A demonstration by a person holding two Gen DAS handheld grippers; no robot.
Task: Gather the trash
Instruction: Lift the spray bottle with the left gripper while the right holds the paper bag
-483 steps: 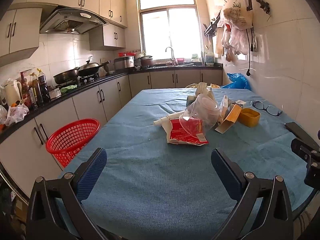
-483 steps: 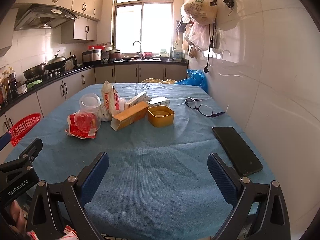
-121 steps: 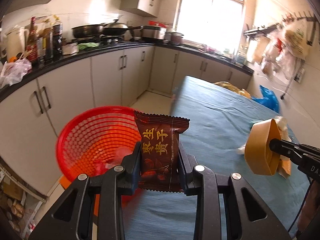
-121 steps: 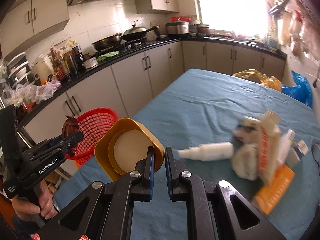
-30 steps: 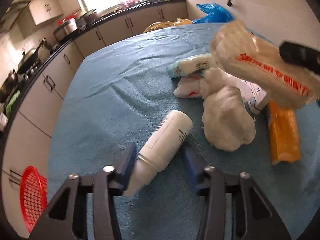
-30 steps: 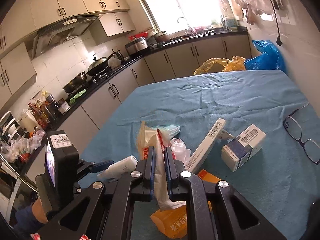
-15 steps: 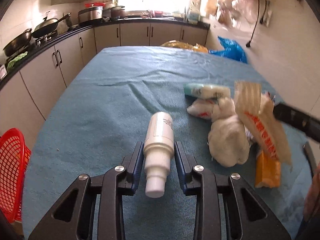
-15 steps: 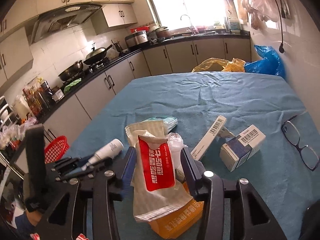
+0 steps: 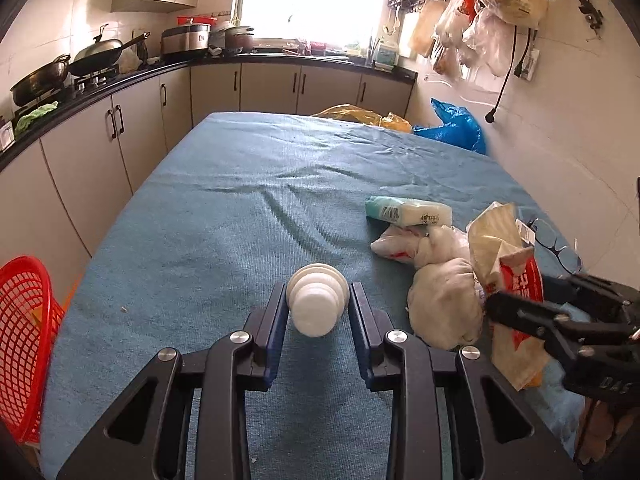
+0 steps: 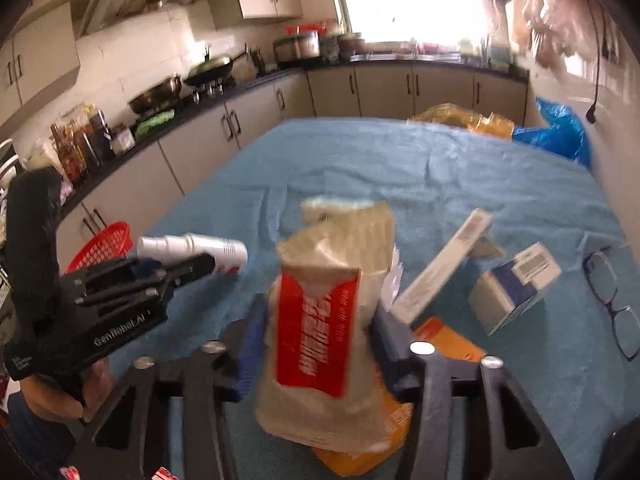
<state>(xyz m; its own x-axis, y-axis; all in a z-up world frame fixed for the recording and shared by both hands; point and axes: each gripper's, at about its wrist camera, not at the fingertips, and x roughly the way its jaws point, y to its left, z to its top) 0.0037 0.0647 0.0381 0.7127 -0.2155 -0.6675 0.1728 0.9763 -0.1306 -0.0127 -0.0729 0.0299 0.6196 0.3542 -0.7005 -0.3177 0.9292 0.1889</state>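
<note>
A white spray bottle [image 9: 318, 306] is lifted off the blue tablecloth [image 9: 240, 220], cap end toward the camera, with my left gripper [image 9: 318, 296] shut on it. The right wrist view shows the same bottle [image 10: 192, 248] in the left gripper [image 10: 200, 264]. A beige bag with a red label [image 10: 320, 320] stands between the fingers of my right gripper [image 10: 320, 316]. Its jaws are closing and the pads touch the bag's sides. The left wrist view shows that bag [image 9: 508, 268] and the right gripper [image 9: 524, 294] at the table's right. A red basket [image 9: 24, 320] stands by the left edge.
A crumpled white bag [image 9: 444, 308], a tissue pack [image 9: 408, 212] and glasses [image 9: 556, 244] lie to the right. A blue-and-white box [image 10: 512, 284], a long white box [image 10: 444, 268] and an orange box [image 10: 448, 340] lie around the beige bag. Kitchen cabinets [image 9: 100, 152] run along the left.
The left gripper closed on the bottle, lifted it and tipped its cap toward the camera. The right gripper let go of the bag's top edge, dropped lower and now spans its body.
</note>
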